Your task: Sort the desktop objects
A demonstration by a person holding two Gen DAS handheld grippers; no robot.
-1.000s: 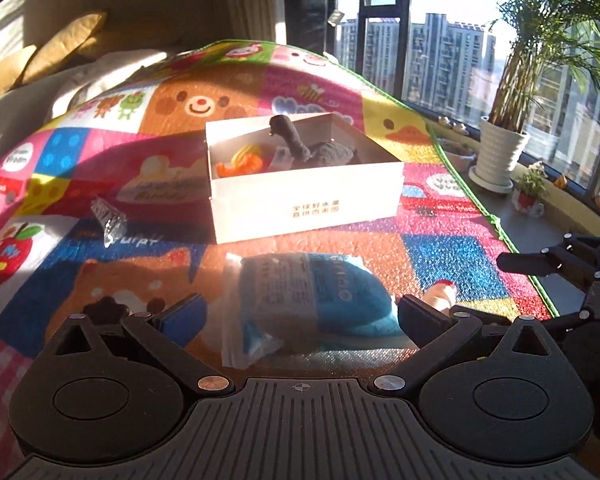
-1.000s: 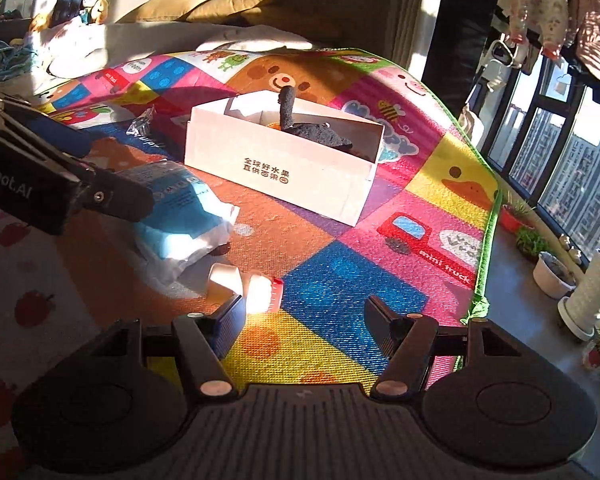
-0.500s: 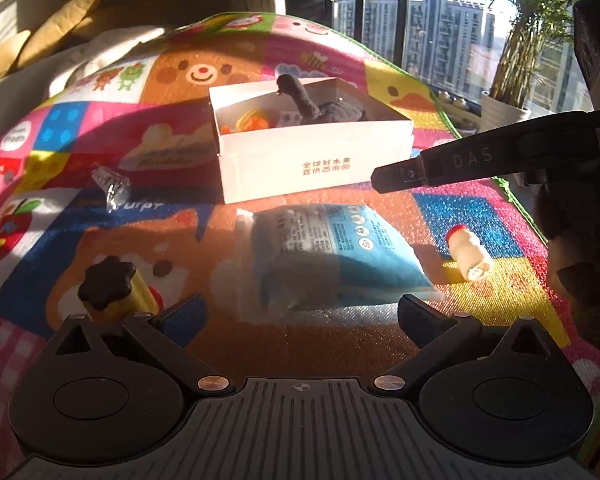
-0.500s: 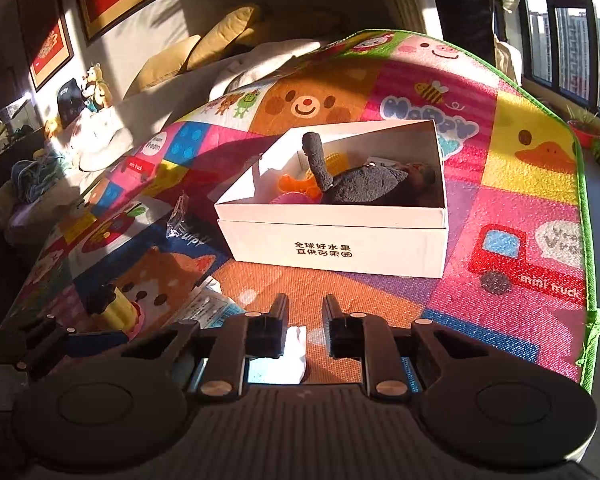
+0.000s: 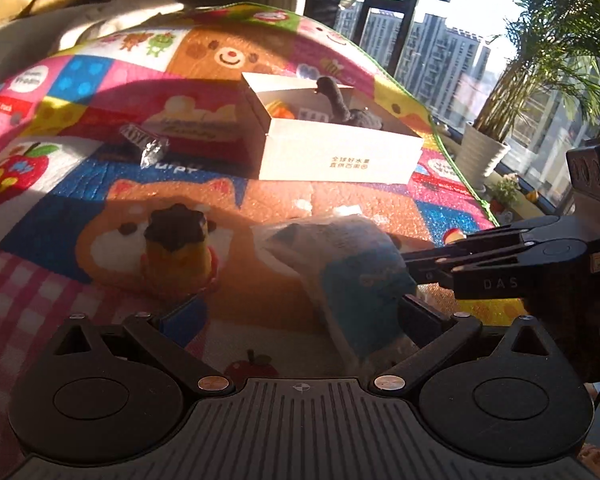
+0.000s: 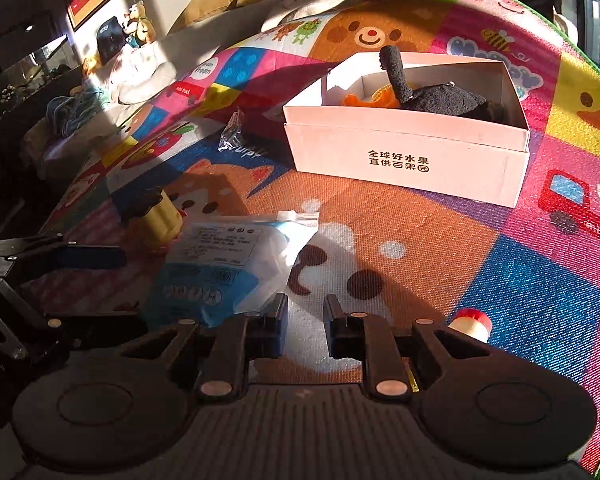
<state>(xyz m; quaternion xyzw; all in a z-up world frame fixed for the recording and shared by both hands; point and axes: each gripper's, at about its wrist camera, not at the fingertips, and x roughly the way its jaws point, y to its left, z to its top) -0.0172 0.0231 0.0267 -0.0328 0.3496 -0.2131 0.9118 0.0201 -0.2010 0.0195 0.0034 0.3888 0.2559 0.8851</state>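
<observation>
Both grippers have shifted since the earlier frames. The left gripper [image 5: 300, 320] has slid leftward over the play mat [image 6: 420, 240], so the yellow toy [image 5: 176, 256] with the dark cap now sits just beyond its left finger; the right gripper [image 6: 306, 312] has swung round towards the blue-and-white packet [image 6: 220, 264], and its jaws, wide a second ago, have drawn nearly together and have just been opening a little again, with only bare mat between them.

The packet lies flat on the mat, near the white box [image 6: 404, 160] but apart from it; the box stands further off and already holds a dark plush toy [image 6: 440, 100] and something orange. A small red-capped bottle [image 6: 470, 322] lies just to the right of the right gripper.

The step in hand looks like picking up the packet. To do it well, the right gripper should probably open wider, pinch a firm edge rather than the loose film, and lift clear of the box wall before letting go.

The right gripper is narrowly parted and grasps nothing, and whether its left finger touches the packet's corner I cannot tell. The left gripper is spread wide and empty, with the packet's near end by its right finger.
</observation>
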